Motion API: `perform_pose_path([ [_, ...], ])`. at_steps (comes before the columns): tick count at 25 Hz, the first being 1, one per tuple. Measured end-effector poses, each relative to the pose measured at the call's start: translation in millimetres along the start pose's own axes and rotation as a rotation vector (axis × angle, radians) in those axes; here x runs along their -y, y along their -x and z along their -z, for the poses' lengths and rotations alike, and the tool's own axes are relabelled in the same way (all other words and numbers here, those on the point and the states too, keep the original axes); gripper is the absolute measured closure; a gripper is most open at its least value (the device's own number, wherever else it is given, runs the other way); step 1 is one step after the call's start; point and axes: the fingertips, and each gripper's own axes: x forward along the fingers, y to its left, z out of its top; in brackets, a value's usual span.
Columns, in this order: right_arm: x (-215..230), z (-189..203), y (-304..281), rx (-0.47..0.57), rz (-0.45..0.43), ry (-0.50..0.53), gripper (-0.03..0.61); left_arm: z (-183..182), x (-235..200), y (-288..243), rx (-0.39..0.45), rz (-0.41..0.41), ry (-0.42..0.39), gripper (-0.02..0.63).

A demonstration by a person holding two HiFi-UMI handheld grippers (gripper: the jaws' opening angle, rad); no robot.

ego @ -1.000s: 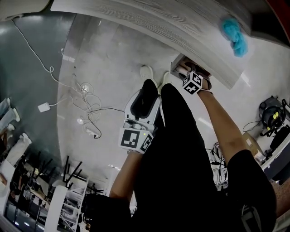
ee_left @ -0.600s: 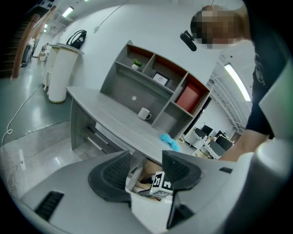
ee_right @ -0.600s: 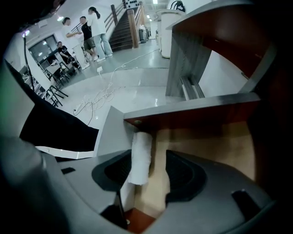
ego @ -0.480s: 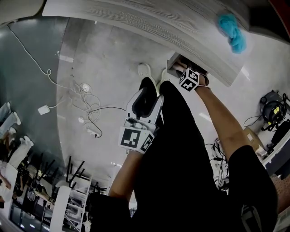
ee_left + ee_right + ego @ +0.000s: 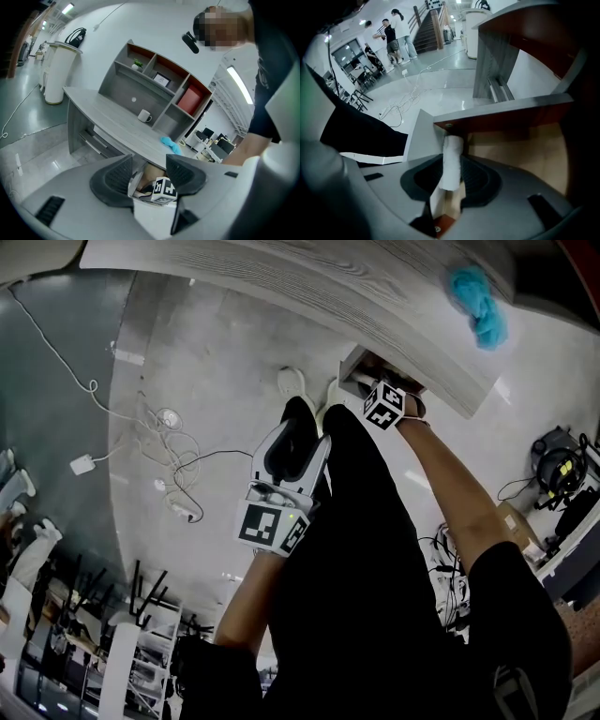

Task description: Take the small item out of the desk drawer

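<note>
— Grey desk (image 5: 309,287) across the top of the head view, and we've got its drawer (image 5: 354,367) open at upper right.
— We see the right gripper (image 5: 452,177) down inside it. Its jaws have just been closing, with the small white roll (image 5: 451,161) between them.
— Pinched?
— Looks so to us, pads against both sides, though one pad is partly hidden.
— Left gripper (image 5: 149,169)?
— Jaws apart, nothing in them, centre frame, well clear of the drawer.

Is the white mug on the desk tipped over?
No, the mug stands upright on the desk, with its open top facing up and its handle out to the side.
</note>
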Motion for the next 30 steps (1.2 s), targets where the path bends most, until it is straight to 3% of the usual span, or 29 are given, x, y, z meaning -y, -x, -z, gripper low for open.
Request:
perform_pose_path([
  [17,-1,2,6,-0.001,0.03,-0.017,0.48,-4,-5,11,0.011,-0.005,-0.015,0.397],
  [30,11,-16,77,0.089,0.107,-0.19,0.48,-50,5,35,0.05,0.036,-0.079,0.397],
])
